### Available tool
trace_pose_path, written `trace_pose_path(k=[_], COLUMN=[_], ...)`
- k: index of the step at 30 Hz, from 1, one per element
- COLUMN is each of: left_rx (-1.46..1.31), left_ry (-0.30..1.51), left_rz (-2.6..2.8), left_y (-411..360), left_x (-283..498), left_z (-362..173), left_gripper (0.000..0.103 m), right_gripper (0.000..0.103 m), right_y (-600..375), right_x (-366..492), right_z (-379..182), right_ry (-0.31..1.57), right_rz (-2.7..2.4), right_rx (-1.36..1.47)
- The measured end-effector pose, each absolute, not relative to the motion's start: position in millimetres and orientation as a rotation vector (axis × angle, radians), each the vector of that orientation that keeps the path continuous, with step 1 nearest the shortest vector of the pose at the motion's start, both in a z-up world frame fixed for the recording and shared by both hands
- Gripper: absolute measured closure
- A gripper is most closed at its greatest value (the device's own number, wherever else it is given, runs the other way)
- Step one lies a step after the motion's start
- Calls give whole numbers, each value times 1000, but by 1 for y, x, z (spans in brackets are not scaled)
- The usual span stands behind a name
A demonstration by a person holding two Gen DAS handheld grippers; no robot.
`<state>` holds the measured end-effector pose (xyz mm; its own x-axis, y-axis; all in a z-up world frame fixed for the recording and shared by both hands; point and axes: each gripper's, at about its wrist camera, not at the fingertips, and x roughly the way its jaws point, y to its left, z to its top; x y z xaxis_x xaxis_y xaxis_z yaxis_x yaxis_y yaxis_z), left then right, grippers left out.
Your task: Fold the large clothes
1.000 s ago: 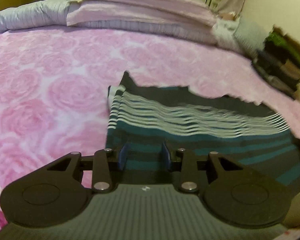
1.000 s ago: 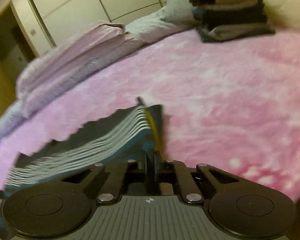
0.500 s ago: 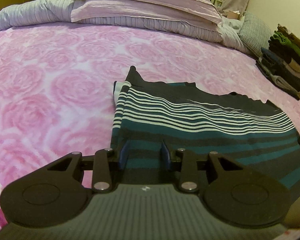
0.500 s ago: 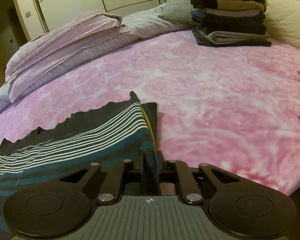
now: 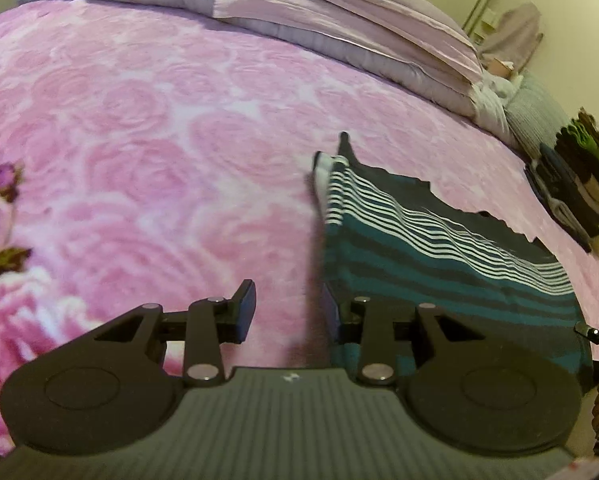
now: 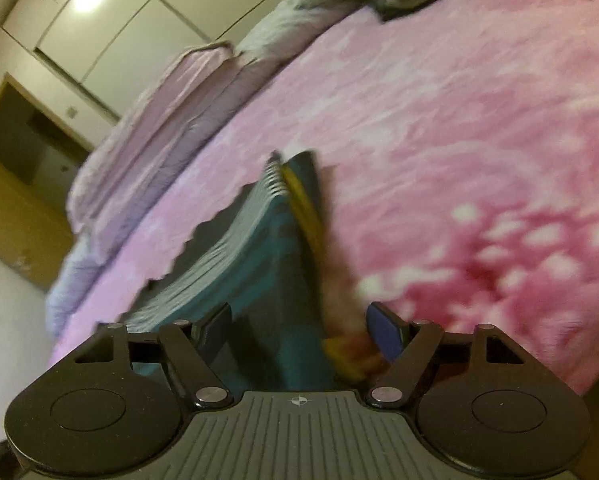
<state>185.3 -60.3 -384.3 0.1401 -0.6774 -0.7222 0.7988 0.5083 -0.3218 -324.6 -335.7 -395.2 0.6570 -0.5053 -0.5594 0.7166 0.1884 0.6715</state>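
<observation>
— Room to pass? Wide and bare across the pink blanket (image 5: 147,128), left of the striped garment (image 5: 439,256).

— In the way? Stacked pillows (image 5: 339,28) along the far edge; 1 pile of folded clothes (image 5: 579,184) at the far right corner.

— Right side? Open blanket (image 6: 459,140) beyond the garment's edge (image 6: 275,248).

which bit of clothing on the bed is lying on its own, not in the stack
The teal striped garment, spread flat on the pink blanket just ahead of both claws. The other clothes sit folded in a stack at the bed's far right edge.
</observation>
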Motion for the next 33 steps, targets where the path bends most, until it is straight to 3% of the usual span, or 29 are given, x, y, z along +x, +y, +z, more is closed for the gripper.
trace_pose_path(k=[2, 8, 11, 18, 23, 30, 33], left_rx=[141, 127, 121, 74, 38, -21, -27], left_ry=[957, 990, 1000, 1011, 1033, 1065, 1066], left_rz=[-1065, -1045, -1038, -1028, -1035, -1030, -1027], left_y=[-56, -47, -43, -19, -3, 20, 27], left_x=[190, 207, 217, 239, 248, 253, 250], left_z=[-386, -397, -401, -402, -404, -407, -406], left_gripper=[72, 72, 72, 72, 72, 72, 72], right_gripper=[51, 76, 80, 83, 83, 80, 70], right_y=[-341, -343, -341, -299, -220, -111, -87], right_x=[-321, -321, -302, -170, -49, 80, 96], right_z=[-402, -403, -386, -321, -302, -395, -431], right_ry=[215, 203, 304, 750, 831, 993, 1063], right_rz=[-823, -874, -968, -1283, -1202, -872, -859], right_rx=[1125, 1188, 1127, 520, -4, -419, -481])
